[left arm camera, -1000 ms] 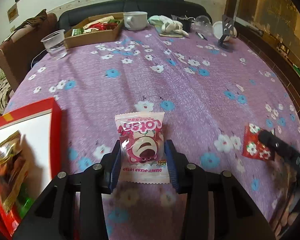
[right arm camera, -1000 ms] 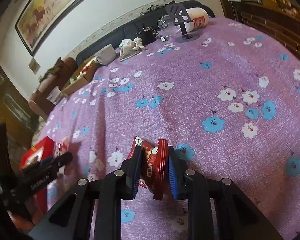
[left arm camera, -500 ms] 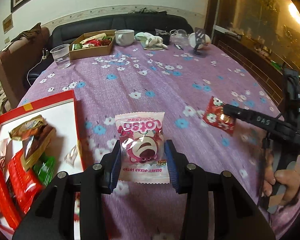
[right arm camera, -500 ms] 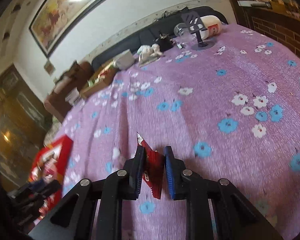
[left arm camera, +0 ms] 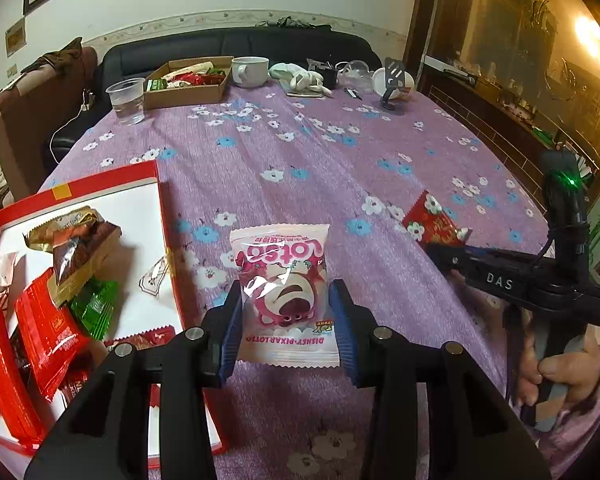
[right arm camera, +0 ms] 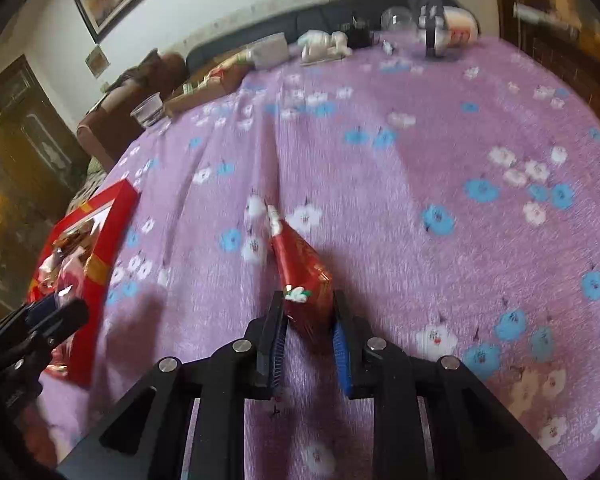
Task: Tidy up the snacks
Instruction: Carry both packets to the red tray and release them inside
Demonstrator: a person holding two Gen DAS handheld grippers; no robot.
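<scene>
My left gripper [left arm camera: 287, 312] is shut on a pink-and-white Lotso snack packet [left arm camera: 286, 288], held above the purple flowered tablecloth just right of a red box [left arm camera: 162, 200]. Inside the box's white interior lie several wrapped snacks [left arm camera: 52, 280] in red, green and gold. My right gripper [right arm camera: 308, 320] is shut on a red flowered snack packet [right arm camera: 300, 268] that sticks out forward and up-left between the blue pads. In the left wrist view that red flowered snack packet [left arm camera: 432, 220] hangs at the tip of the right gripper [left arm camera: 456, 240], above the cloth at the right. The red box [right arm camera: 100, 232] shows at the left of the right wrist view.
At the far end stand a cardboard box of snacks [left arm camera: 188, 84], a clear plastic cup [left arm camera: 127, 100], a white mug [left arm camera: 250, 71], a soft toy [left arm camera: 304, 78] and a phone stand [left arm camera: 394, 88]. A dark sofa [left arm camera: 236, 46] runs behind. A person's hand [left arm camera: 556, 364] holds the right gripper's handle.
Both packets have been carried left toward the red box, which now lies far more in view. The right gripper rolled, tilting its red packet.
</scene>
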